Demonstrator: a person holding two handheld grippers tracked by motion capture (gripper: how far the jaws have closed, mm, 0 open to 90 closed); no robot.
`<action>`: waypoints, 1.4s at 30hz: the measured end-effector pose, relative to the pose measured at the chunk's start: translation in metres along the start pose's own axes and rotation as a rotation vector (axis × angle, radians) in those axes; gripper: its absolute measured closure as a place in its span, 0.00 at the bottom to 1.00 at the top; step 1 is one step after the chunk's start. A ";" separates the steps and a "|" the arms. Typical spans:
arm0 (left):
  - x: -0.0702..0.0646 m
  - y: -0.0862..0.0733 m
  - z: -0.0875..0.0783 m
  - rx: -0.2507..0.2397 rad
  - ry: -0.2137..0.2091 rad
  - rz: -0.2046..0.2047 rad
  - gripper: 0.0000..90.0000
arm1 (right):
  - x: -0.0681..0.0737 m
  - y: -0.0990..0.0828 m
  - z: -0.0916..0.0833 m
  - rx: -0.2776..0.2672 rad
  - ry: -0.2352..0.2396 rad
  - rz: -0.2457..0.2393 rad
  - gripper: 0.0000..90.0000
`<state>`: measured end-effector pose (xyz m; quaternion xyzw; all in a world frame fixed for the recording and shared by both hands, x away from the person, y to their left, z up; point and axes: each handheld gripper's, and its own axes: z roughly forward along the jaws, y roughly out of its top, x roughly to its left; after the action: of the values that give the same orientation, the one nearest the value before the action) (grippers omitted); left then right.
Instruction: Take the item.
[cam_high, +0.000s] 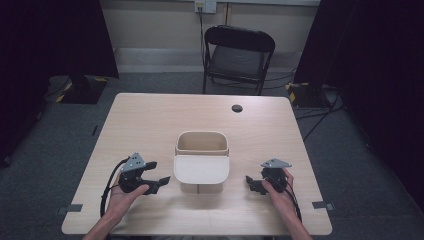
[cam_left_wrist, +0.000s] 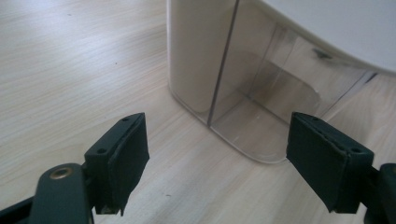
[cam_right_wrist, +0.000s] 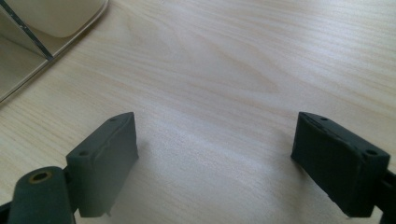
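A cream bin (cam_high: 201, 162) stands near the middle of the wooden table (cam_high: 150, 120), its lid tilted toward the person's side (a clear front panel shows in the left gripper view). The left gripper (cam_high: 159, 175) sits just left of the bin, jaws spread apart with nothing between them. The right gripper (cam_high: 251, 183) rests to the bin's right, jaws likewise apart and empty. A black folding chair (cam_high: 238, 56) stands beyond the table.
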<state>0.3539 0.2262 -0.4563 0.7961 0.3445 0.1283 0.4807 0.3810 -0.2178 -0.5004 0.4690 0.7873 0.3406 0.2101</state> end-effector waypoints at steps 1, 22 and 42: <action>0.000 0.000 -0.001 -0.002 -0.002 0.005 0.23 | 0.000 0.000 0.000 0.000 0.000 -0.001 0.15; -0.021 0.010 0.010 -0.021 -0.097 0.059 0.24 | 0.000 0.000 0.000 0.000 0.000 0.000 0.15; -0.025 0.016 0.013 -0.040 -0.133 0.072 0.27 | 0.000 0.000 0.000 0.000 0.000 0.000 0.15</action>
<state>0.3492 0.1957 -0.4464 0.8051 0.2803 0.0992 0.5132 0.3810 -0.2178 -0.5004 0.4692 0.7873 0.3405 0.2101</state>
